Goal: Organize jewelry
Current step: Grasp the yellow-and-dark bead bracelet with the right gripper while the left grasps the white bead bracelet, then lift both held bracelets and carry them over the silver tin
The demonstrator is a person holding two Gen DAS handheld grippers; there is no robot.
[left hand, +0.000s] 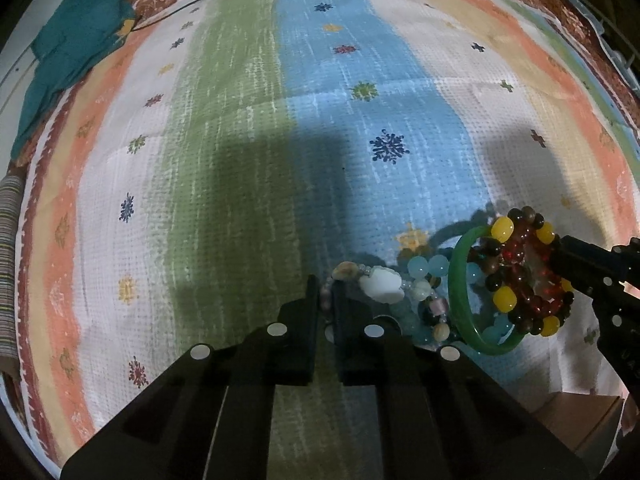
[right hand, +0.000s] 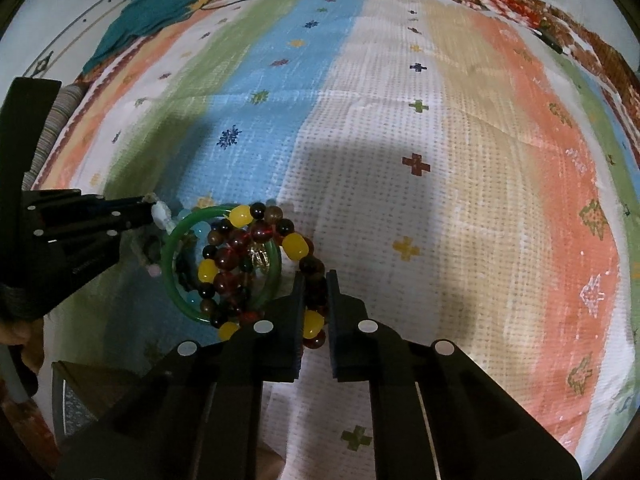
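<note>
A pile of jewelry lies on a striped cloth point(left hand: 240, 120). My left gripper point(left hand: 326, 284) is shut on a mixed-bead bracelet point(left hand: 384, 286) with white, shell and pale blue beads. A green bangle point(left hand: 458, 288) stands against the pile; it also shows in the right wrist view point(right hand: 170, 252). My right gripper point(right hand: 316, 280) is shut on a bracelet of brown, red and yellow beads point(right hand: 296, 246), which drapes over the bangle. That beaded bracelet point(left hand: 504, 230) and the right gripper's black body point(left hand: 592, 260) show at the right of the left wrist view.
A teal cloth point(left hand: 76, 44) lies at the far left corner, with a thin black cable point(left hand: 180, 6) beside it. The left gripper's body point(right hand: 68, 236) fills the left of the right wrist view. A brown box edge point(left hand: 576, 420) shows at the near right.
</note>
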